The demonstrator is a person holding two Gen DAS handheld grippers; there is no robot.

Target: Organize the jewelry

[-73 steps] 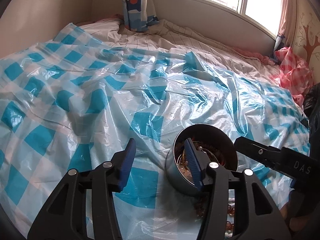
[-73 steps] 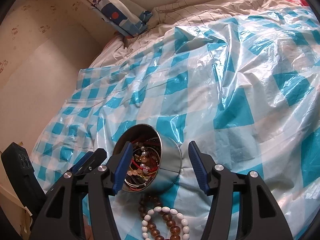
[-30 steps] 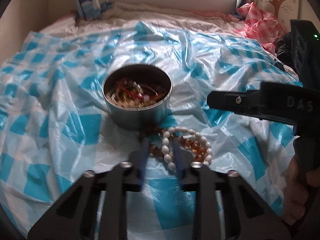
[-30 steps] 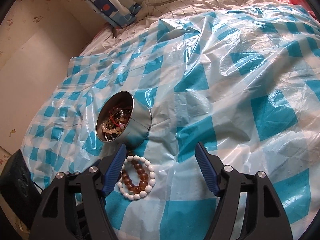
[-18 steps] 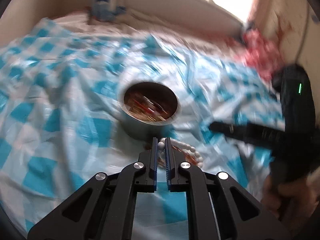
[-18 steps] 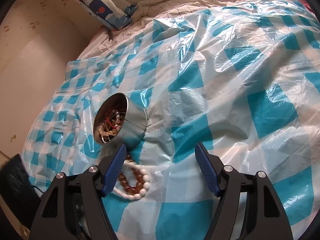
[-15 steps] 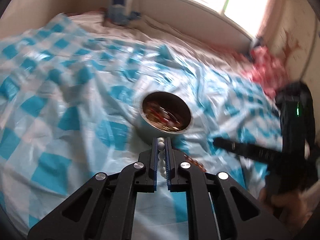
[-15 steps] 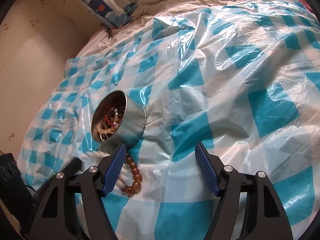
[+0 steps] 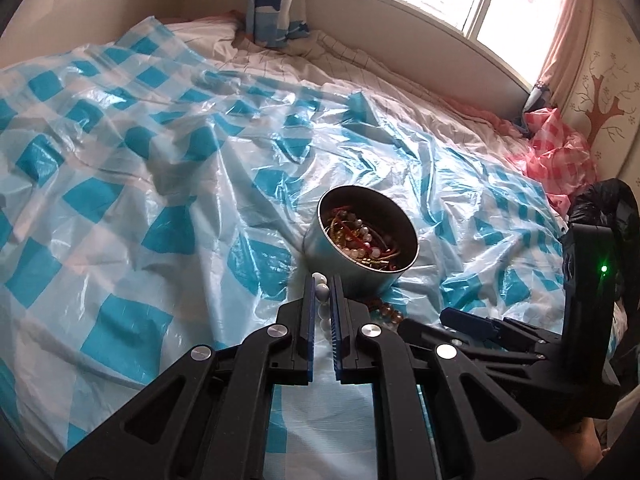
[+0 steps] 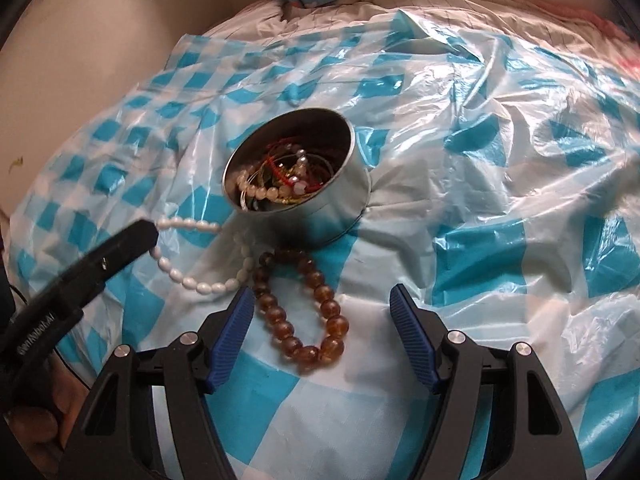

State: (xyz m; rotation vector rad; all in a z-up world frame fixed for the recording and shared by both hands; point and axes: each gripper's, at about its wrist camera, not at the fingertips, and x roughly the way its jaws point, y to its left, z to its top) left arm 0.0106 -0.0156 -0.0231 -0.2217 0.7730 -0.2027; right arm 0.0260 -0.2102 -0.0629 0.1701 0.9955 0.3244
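Left claw (image 9: pixel 322 292) clenched on white bracelet (image 10: pixel 200 276), right claw (image 10: pixel 322 312) released, straddling amber bracelet (image 10: pixel 304 312), tin (image 10: pixel 296 176) beyond

I see a bed (image 9: pixel 384 76) under blue-checked plastic sheet (image 10: pixel 500 216); on it, metal tin (image 10: pixel 320 216) and amber bead bracelet (image 10: pixel 304 312).

We see a plastic sheet (image 10: pixel 472 216) checked in turquoise and translucent white, filling most of the frame. At centre, a silvery tin (image 10: pixel 320 216) holds red cord, gold and pale beads. Below it lie a white bead bracelet (image 10: pixel 200 280) and an amber-brown bead bracelet (image 10: pixel 300 312). The black right tool (image 10: pixel 322 316) has blue fingers (image 10: pixel 232 332). In the left wrist view, a pink-and-white checked cloth (image 9: pixel 560 156) sits at right.
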